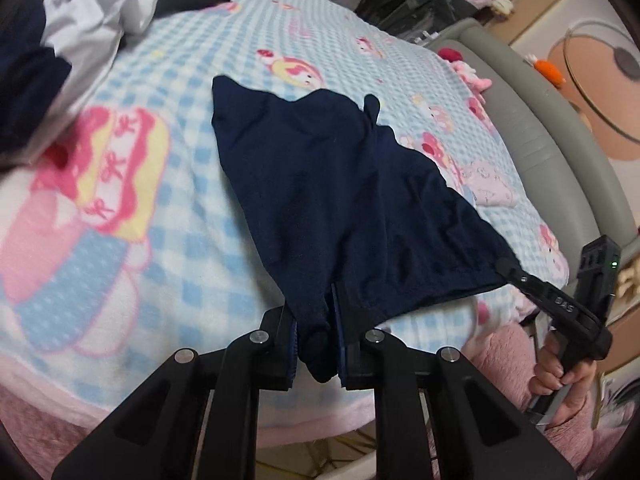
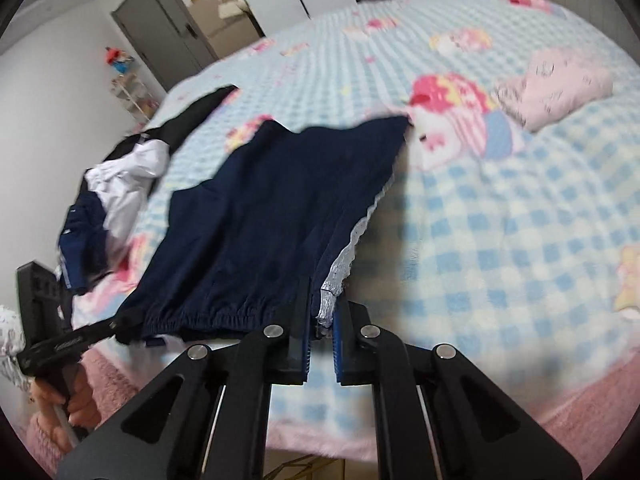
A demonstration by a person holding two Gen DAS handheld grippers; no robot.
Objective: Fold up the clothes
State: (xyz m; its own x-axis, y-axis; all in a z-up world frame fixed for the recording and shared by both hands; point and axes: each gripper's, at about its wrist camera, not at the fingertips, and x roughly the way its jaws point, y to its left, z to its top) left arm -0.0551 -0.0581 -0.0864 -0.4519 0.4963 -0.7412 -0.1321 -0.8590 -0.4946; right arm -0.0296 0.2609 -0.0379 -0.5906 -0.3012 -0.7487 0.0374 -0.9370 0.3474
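Blue-and-white checked blanket (image 1: 208, 92) with pink cartoon prints covers the bed, pink fuzzy edge along the bottom of both views.

Navy shorts (image 1: 340, 200) spread across frame centre, waistband end toward the cameras, far end lying on the blanket. Left gripper (image 1: 314, 344) pinched tight on one waistband corner — fabric bunched between the pads and hanging out below them. Right gripper (image 2: 322, 336) nearly closed on the other corner, clamping the white-trimmed side seam (image 2: 344, 256). Waistband stretched between the two.

Around it:
- Pile of unfolded clothes (image 1: 60, 40) — white, navy, black — upper left of the left-wrist frame, apart from the shorts; same pile at mid left in the right-wrist view.
- Folded pale pink garment (image 2: 556, 88) on the blanket, upper right of the right-wrist frame, clear of the shorts.
- Grey padded bed frame (image 1: 532, 128) along the right edge, small plush toys (image 1: 472, 74) beside it.
- Grey door (image 2: 168, 28) and white wall, upper left of the right-wrist view.

Right hand (image 1: 560, 376) on its gripper handle at lower right of the left-wrist frame; pink fuzzy sleeve under it.
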